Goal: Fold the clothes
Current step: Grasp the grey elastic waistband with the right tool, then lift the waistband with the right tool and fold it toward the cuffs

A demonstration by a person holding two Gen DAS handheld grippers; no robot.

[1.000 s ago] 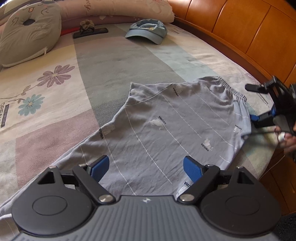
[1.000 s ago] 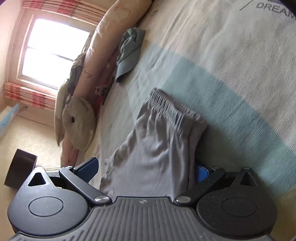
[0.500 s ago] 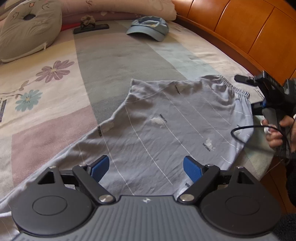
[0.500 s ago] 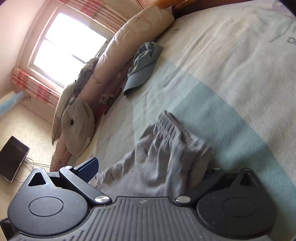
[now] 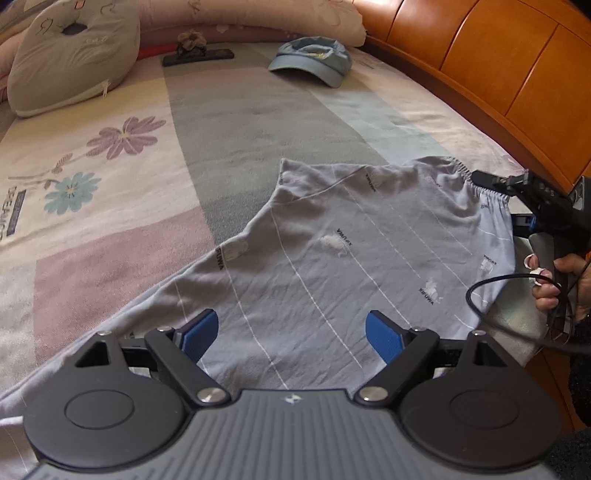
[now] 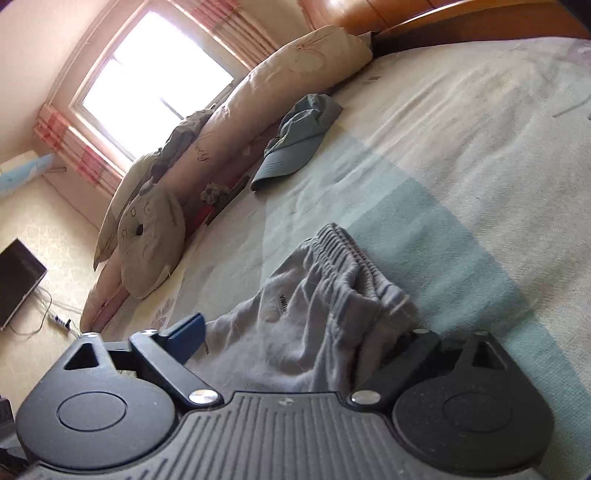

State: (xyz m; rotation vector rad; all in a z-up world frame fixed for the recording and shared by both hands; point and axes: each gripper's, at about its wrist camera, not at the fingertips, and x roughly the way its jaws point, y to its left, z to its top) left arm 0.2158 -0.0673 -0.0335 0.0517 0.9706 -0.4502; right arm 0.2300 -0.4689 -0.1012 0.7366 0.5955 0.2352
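Note:
Grey printed pants (image 5: pixel 332 258) lie spread on the bed, waistband (image 5: pixel 480 184) at the far right, a leg running toward the lower left. My left gripper (image 5: pixel 291 332) is open just above the leg, fabric between its blue pads. My right gripper (image 6: pixel 295 332) is open at the waistband corner; the cloth (image 6: pixel 314 314) bunches between its jaws and hides the right finger. The right gripper also shows in the left wrist view (image 5: pixel 532 206), held by a hand at the bed's right edge.
A blue cap (image 5: pixel 314 62) lies at the far end of the bed. A grey cushion (image 5: pixel 70 51) and a long pillow (image 5: pixel 240 14) line the back. A wooden headboard (image 5: pixel 498 66) curves along the right. A dark flat object (image 5: pixel 199 57) lies near the pillow.
The right gripper has tilted and pulled back slightly at the waistband, which has bunched up more. The left gripper has stayed open over the leg.

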